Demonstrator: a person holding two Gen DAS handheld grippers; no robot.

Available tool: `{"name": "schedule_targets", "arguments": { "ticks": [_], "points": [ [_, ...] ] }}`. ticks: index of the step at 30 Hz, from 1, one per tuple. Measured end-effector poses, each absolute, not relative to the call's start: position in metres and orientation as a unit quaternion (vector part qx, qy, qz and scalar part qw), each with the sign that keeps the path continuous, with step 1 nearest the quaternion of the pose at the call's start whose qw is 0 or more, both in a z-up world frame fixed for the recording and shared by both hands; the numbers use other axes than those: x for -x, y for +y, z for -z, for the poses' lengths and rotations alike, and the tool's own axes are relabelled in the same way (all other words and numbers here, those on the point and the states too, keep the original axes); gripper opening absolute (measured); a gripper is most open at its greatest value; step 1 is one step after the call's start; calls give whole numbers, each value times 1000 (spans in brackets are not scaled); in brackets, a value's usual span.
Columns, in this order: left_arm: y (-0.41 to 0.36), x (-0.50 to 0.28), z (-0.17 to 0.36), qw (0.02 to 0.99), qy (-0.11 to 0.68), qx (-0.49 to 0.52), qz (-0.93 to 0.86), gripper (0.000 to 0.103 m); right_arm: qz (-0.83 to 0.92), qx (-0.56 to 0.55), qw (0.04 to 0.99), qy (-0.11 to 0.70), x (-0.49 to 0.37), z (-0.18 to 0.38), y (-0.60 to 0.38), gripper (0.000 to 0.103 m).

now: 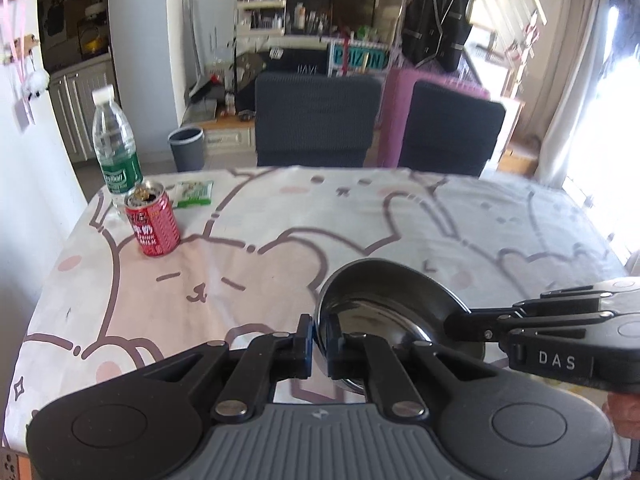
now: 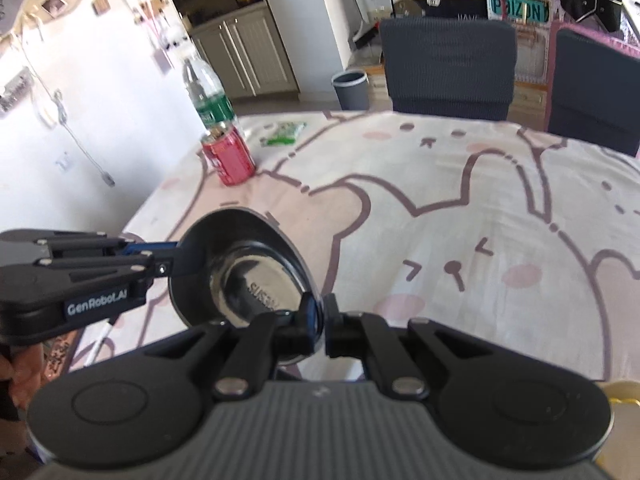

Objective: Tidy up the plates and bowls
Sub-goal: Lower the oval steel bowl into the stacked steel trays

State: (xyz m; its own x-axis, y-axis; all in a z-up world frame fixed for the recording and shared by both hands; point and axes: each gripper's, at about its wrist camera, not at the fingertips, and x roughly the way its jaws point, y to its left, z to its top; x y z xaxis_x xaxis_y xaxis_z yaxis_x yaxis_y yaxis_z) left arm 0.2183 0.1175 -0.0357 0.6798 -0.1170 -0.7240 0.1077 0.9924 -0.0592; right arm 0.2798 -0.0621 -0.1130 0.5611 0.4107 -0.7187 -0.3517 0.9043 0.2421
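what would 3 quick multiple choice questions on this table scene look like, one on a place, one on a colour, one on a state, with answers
1. Where does the water bottle stand?
A. right behind the red can
B. inside the metal bowl
C. on a chair seat

2. What colour is the bottle's label?
A. yellow
B. green
C. blue

3. How is the metal bowl held?
A. by the left gripper alone
B. by no gripper, it lies free on the cloth
C. by both, the left gripper and the right gripper, each shut on its rim

Answers:
1. A, the can partly hides the bottle's base near the table's far left corner.
2. B, a green band wraps its lower half.
3. C, each wrist view shows its own fingers pinching the rim and the other gripper clamped on another part of it.
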Motion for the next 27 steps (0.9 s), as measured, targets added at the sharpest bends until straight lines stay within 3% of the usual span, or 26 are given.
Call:
{"name": "schedule_targets", "arguments": {
  "ticks": [13, 27],
  "points": [
    [93, -152, 21, 926, 363, 38, 95, 8, -213, -59, 894, 390, -205, 88, -107, 5],
    [86, -171, 62, 895, 432, 34, 102, 6, -197, -49, 871, 447, -203, 127, -108, 5]
  ]
}}
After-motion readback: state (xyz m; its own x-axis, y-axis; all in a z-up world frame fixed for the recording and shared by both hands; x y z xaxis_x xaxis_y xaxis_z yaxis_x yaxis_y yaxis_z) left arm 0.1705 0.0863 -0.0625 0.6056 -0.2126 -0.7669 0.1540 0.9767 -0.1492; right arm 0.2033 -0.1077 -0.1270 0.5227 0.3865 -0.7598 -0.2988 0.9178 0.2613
